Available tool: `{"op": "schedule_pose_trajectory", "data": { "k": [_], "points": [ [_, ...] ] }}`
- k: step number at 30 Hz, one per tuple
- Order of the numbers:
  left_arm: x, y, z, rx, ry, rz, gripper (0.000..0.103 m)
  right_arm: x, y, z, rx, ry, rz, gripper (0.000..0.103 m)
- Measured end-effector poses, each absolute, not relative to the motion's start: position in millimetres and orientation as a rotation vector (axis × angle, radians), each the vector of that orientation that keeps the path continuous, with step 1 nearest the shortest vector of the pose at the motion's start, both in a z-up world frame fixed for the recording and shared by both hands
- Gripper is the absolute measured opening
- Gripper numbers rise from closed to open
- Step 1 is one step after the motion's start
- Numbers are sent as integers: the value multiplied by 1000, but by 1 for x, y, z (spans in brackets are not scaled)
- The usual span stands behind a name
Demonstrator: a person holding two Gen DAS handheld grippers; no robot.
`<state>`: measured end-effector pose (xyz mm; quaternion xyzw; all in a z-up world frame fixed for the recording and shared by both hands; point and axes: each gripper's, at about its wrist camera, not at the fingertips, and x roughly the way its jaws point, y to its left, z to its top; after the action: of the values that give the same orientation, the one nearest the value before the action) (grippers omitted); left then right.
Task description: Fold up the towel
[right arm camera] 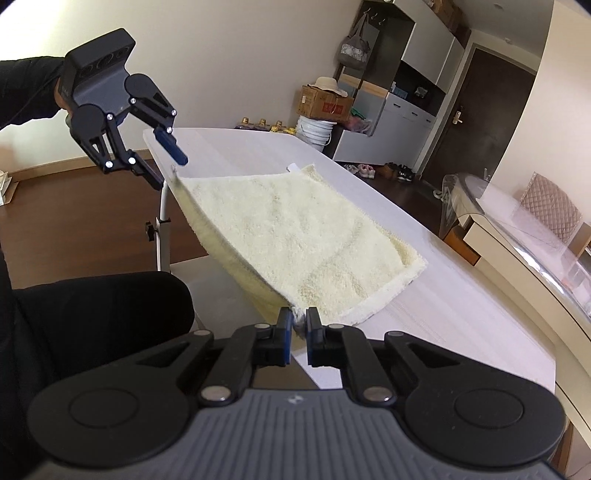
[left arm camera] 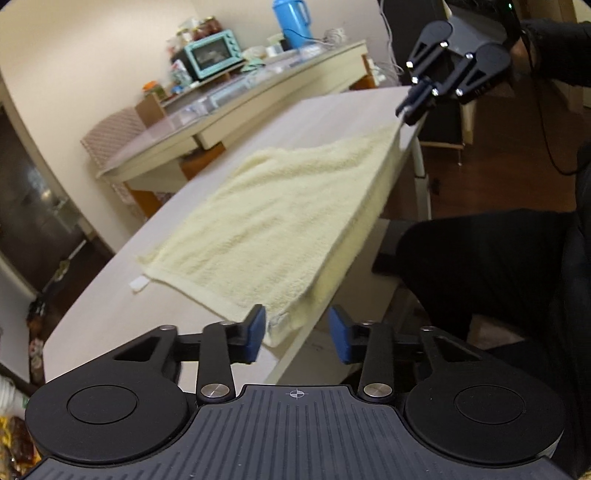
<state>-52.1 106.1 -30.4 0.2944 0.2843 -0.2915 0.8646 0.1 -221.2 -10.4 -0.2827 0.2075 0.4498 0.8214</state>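
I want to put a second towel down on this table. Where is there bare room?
The white table is bare beyond the pale yellow terry towel, along its far side and at both ends. The near edge is crowded: the towel overhangs it, the right gripper pinches one corner, and the open left gripper sits at the other.

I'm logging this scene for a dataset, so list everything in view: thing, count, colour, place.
towel: one, pale yellow, on the table's near side, its near edge hanging over
table: one, white, under the towel
toaster oven: one, mint green, on the counter behind
flask: one, blue, same counter
cardboard box: one, brown, by the far wall, a hat on it
buckets: stacked, white, under the box
padded chair: one, beige, right side
left gripper: one, black with blue fingers, open around one near towel corner
right gripper: one, same colours, shut on the other near corner
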Motion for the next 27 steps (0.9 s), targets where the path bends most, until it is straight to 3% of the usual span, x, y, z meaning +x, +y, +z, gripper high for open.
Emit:
{"op": "schedule_pose_trajectory", "data": {
  "k": [1,3,12,27],
  "points": [
    [-50,105,-31,620,603,-617,9,0,-222,-11,-598,443,955,9],
    [-47,105,-30,625,630,-626,7,1,-223,-12,-587,451,953,9],
    [-40,116,13,525,659,-603,6,0,-226,7,-573,433,952,9],
    [128,147,25,316,715,-376,6,160,-191,24,-325,599,942,9]
  ]
}}
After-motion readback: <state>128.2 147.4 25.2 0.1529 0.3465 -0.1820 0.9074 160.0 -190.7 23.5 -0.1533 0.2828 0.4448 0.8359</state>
